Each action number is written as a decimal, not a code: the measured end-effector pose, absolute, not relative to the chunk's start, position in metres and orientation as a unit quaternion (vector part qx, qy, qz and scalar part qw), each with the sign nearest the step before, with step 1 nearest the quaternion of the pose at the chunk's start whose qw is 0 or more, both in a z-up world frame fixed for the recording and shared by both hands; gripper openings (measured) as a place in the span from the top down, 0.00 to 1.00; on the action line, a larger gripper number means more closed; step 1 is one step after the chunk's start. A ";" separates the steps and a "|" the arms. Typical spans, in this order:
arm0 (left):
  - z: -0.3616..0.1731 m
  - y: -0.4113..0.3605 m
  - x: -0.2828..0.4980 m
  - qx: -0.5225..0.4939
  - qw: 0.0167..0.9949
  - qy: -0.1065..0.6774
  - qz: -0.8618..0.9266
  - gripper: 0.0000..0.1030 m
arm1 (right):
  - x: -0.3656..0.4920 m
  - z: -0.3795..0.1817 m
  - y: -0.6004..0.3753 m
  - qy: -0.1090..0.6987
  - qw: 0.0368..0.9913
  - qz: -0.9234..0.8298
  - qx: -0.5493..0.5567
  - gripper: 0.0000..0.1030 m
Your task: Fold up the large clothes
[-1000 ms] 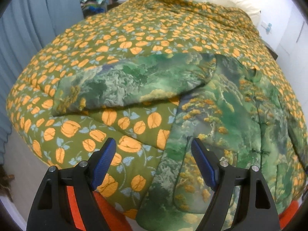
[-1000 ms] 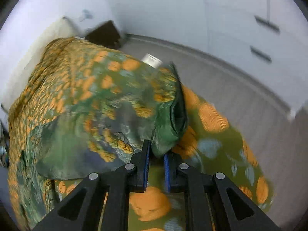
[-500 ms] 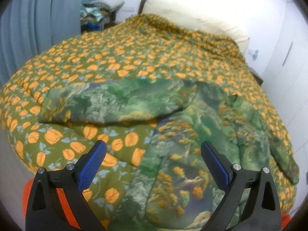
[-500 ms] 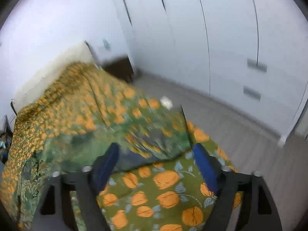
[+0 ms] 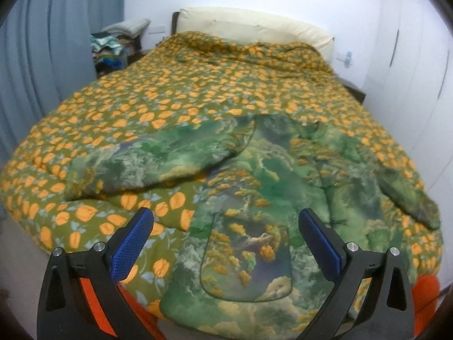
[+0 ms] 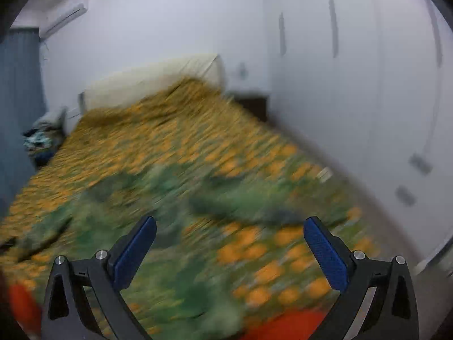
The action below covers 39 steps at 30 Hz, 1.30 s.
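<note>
Green fabric with a painted landscape print, a jacket (image 5: 254,204), is lying spread across the near end of a bed, on a quilt (image 5: 175,96) patterned with orange fruit on olive. One sleeve (image 5: 158,158) is stretching out to the left across the quilt, the other (image 5: 407,192) is trailing off toward the right edge. Beyond the quilt a cream headboard (image 5: 254,28) is standing against a white wall, with grey-blue curtains (image 5: 42,56) hanging on the left and a pile of clothes (image 5: 113,48) sitting in the far corner beside them.

From the right wrist the picture is smearing heavily (the jacket reads only as green streaks (image 6: 170,198)), yet it is showing what the other view barely catches: white wardrobe doors (image 6: 354,85) running along the right side and an air conditioner (image 6: 63,17) high on the wall.

Both tools are hovering above the near edge of the bed. The left gripper (image 5: 225,243) is standing spread wide, nothing between its blue pads (image 5: 130,243), its jaws having just been opening. The right gripper (image 6: 230,250) is likewise gaping fully, touching no cloth, its jaws having just been opening too.
</note>
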<state>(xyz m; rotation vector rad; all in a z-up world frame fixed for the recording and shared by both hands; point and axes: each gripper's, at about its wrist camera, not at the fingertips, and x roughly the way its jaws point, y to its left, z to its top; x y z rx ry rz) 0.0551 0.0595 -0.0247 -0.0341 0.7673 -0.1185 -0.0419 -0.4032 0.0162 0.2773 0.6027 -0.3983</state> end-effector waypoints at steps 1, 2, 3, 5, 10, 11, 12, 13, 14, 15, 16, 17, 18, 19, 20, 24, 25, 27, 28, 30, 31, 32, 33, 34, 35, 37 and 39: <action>-0.026 0.054 0.054 -0.002 0.925 0.376 -0.055 0.01 | -0.038 0.012 -0.397 0.300 0.926 -0.184 0.138 0.00; -0.027 0.051 0.053 0.009 0.925 0.377 -0.054 0.01 | -0.034 0.007 -0.391 0.305 0.926 -0.173 0.138 0.00; -0.029 0.048 0.052 0.018 0.925 0.376 -0.051 0.01 | -0.027 0.001 -0.385 0.312 0.926 -0.163 0.138 0.00; -0.031 0.044 0.049 0.033 0.925 0.375 -0.037 0.01 | -0.022 -0.006 -0.382 0.320 0.924 -0.153 0.142 0.01; -0.036 0.043 0.050 0.024 0.920 0.391 -0.029 0.01 | -0.016 -0.006 -0.370 0.321 0.928 -0.142 0.126 0.01; -0.037 0.041 0.050 0.026 0.919 0.393 -0.028 0.01 | -0.015 -0.006 -0.369 0.321 0.929 -0.142 0.120 0.01; -0.037 0.040 0.050 0.029 0.918 0.394 -0.027 0.01 | -0.015 -0.007 -0.367 0.321 0.929 -0.143 0.119 0.01; -0.038 0.039 0.050 0.032 0.918 0.394 -0.027 0.01 | -0.015 -0.007 -0.367 0.321 0.929 -0.143 0.119 0.01; -0.039 0.038 0.050 0.034 0.918 0.395 -0.028 0.01 | -0.015 -0.009 -0.368 0.322 0.928 -0.143 0.121 0.01; -0.039 0.037 0.051 0.035 0.918 0.395 -0.029 0.01 | -0.014 -0.010 -0.368 0.322 0.928 -0.143 0.123 0.01; -0.039 0.036 0.051 0.035 0.917 0.396 -0.031 0.01 | -0.014 -0.012 -0.369 0.323 0.927 -0.143 0.125 0.01; -0.040 0.036 0.051 0.036 0.917 0.397 -0.032 0.01 | -0.014 -0.014 -0.370 0.324 0.927 -0.143 0.126 0.01; -0.041 0.035 0.052 0.037 0.916 0.399 -0.034 0.01 | -0.015 -0.016 -0.370 0.325 0.926 -0.143 0.126 0.01; -0.043 0.035 0.053 0.037 0.915 0.401 -0.035 0.01 | -0.015 -0.019 -0.371 0.325 0.926 -0.142 0.127 0.01; -0.045 0.035 0.054 0.037 0.914 0.403 -0.036 0.01 | -0.014 -0.025 -0.374 0.325 0.926 -0.141 0.129 0.01; -0.056 0.034 0.054 0.045 0.909 0.413 -0.037 0.01 | -0.015 -0.049 -0.401 0.337 0.910 -0.153 0.187 0.01; -0.058 0.034 0.055 0.048 0.908 0.416 -0.037 0.01 | -0.018 -0.053 -0.409 0.334 0.907 -0.161 0.200 0.01; -0.060 0.033 0.055 0.050 0.906 0.418 -0.037 0.01 | -0.024 -0.061 -0.430 0.329 0.898 -0.185 0.226 0.01; -0.060 0.032 0.055 0.049 0.906 0.419 -0.038 0.01 | -0.027 -0.064 -0.438 0.327 0.895 -0.194 0.234 0.01; -0.060 0.030 0.055 0.048 0.906 0.418 -0.041 0.01 | -0.032 -0.069 -0.456 0.323 0.888 -0.213 0.247 0.01; -0.061 0.028 0.056 0.049 0.906 0.418 -0.042 0.01 | -0.033 -0.070 -0.464 0.320 0.887 -0.216 0.252 0.01; -0.062 0.026 0.056 0.052 0.905 0.420 -0.043 0.01 | -0.033 -0.073 -0.477 0.313 0.887 -0.218 0.262 0.01; -0.064 0.024 0.057 0.056 0.904 0.422 -0.043 0.01 | -0.034 -0.075 -0.486 0.308 0.885 -0.220 0.270 0.01; -0.065 0.023 0.058 0.058 0.902 0.425 -0.043 0.01 | -0.034 -0.080 -0.504 0.299 0.881 -0.229 0.286 0.01; -0.067 0.022 0.058 0.061 0.901 0.427 -0.044 0.01 | -0.034 -0.083 -0.518 0.292 0.876 -0.237 0.302 0.01; -0.071 0.021 0.059 0.065 0.899 0.432 -0.041 0.01 | -0.032 -0.098 -0.558 0.279 0.860 -0.255 0.344 0.01; -0.073 0.020 0.061 0.067 0.897 0.436 -0.038 0.01 | -0.030 -0.116 -0.589 0.275 0.840 -0.265 0.385 0.01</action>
